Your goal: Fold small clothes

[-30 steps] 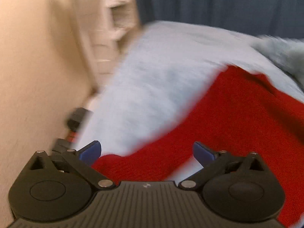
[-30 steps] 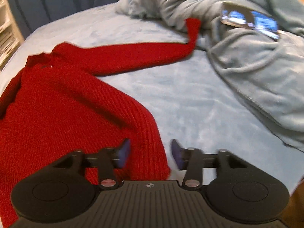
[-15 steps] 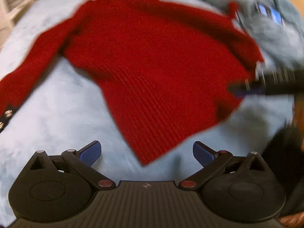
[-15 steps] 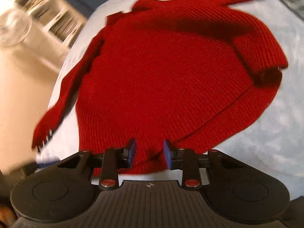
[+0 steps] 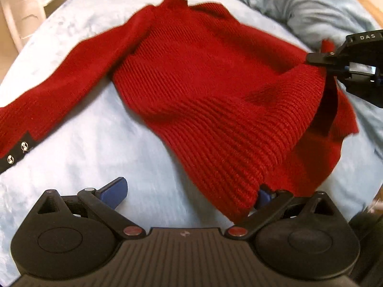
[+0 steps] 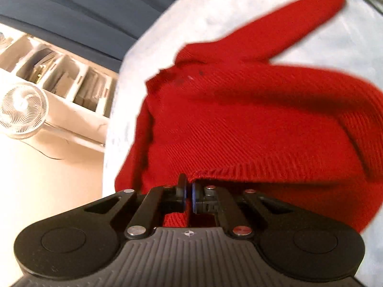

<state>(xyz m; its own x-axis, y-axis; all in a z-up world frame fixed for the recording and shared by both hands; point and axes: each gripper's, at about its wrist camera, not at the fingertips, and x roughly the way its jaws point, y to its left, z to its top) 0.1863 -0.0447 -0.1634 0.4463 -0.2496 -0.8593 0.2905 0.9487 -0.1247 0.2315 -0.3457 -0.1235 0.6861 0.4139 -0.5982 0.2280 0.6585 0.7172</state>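
Note:
A red ribbed sweater (image 5: 215,91) lies on the pale blue bed cover (image 5: 83,157), collar at the far end and one sleeve stretched out to the left. My left gripper (image 5: 189,191) is open and low over the near hem corner, which sits against the right fingertip (image 5: 263,195). My right gripper (image 6: 189,187) is shut on the sweater's (image 6: 251,131) hem edge. Seen from the left wrist view, the right gripper (image 5: 320,59) holds that side raised, so the knit folds over itself there.
The left sleeve ends in a black cuff with silver buttons (image 5: 14,155). A crumpled grey-blue blanket (image 5: 311,12) lies at the far right of the bed. A white shelf unit (image 6: 59,71) and a small fan (image 6: 21,110) stand beyond the bed's left edge, with a dark blue curtain (image 6: 71,12) behind.
The right gripper's jaws went from apart to shut on the hem and raised it. The left gripper swung from the bed's edge to the sweater's near corner and stayed open.

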